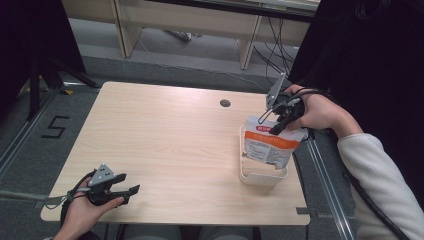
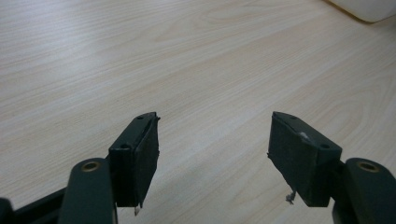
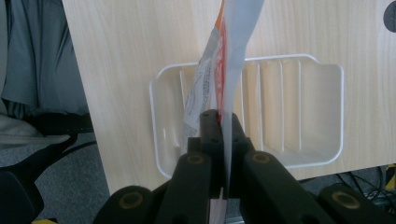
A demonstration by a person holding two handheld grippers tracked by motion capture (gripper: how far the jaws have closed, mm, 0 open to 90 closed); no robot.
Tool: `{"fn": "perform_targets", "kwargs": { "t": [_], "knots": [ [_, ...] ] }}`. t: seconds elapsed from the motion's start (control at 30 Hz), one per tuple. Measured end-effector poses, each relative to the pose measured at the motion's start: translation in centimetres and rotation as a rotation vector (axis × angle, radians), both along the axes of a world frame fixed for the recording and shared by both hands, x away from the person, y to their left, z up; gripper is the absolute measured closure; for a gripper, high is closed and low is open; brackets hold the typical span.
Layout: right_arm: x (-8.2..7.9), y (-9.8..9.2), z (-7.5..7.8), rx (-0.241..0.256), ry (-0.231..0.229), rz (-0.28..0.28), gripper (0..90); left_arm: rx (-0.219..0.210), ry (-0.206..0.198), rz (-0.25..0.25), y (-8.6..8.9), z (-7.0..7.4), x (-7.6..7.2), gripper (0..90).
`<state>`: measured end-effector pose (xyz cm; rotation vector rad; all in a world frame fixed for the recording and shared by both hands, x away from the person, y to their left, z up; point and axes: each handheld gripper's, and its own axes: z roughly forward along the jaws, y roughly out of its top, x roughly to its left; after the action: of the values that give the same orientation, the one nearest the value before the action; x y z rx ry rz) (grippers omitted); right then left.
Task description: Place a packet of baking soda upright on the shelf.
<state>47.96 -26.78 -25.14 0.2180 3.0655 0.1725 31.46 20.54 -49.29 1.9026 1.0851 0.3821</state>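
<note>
White pouch (image 1: 270, 145) printed with orange bands, standing in a cream-white ribbed tray (image 1: 262, 177); pale wood-grain table (image 1: 165, 140) beneath the tray; black gripper jaws.

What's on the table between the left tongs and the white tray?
Nothing: in the high view, only bare table separates the left tongs from the white tray.

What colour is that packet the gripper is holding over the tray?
The packet is white with orange bands and small print, seen best in the high view.

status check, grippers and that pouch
Right gripper shut on orange-and-white foil pouch, pouch standing in white plastic slotted tray. Left gripper open, over bare wooden table. Nothing in the way.
</note>
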Motion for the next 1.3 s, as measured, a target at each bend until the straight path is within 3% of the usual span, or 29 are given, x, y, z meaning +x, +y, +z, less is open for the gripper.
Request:
{"fn": "perform_targets", "kwargs": {
  "t": [0.27, 0.53, 0.6, 0.67, 0.87, 1.03, 1.3],
  "knots": [
    [-0.2, 0.1, -0.2, -0.037, -0.002, -0.012, 90.0, 0.000, -0.001, 0.000, 0.0, 0.0, 0.0, 32.8],
    [-0.1, 0.2, -0.3, -0.067, -0.002, 0.019, 90.0, 0.007, 0.002, 0.002, 0.0, 0.1, 0.0, 32.8],
    [-0.2, 0.2, -0.3, -0.084, 0.000, -0.007, 90.0, 0.007, 0.002, 0.001, 0.0, 0.1, 0.0, 32.8],
    [0.0, 0.2, -0.5, -0.080, 0.000, 0.026, 90.0, 0.007, 0.001, 0.001, 0.0, 0.1, 0.0, 32.8],
    [-0.1, 0.1, -0.8, -0.091, 0.004, -0.010, 90.0, 0.005, 0.001, 0.002, 0.0, 0.0, 0.0, 32.8],
    [0.1, 0.0, -1.1, -0.095, 0.010, 0.015, 90.0, 0.002, 0.002, 0.003, -0.1, 0.0, 0.0, 32.7],
    [0.2, 0.4, -1.4, -0.129, 0.029, -0.008, 90.0, 0.006, 0.001, 0.001, 0.0, 0.0, 0.0, 32.8]
  ]
}}
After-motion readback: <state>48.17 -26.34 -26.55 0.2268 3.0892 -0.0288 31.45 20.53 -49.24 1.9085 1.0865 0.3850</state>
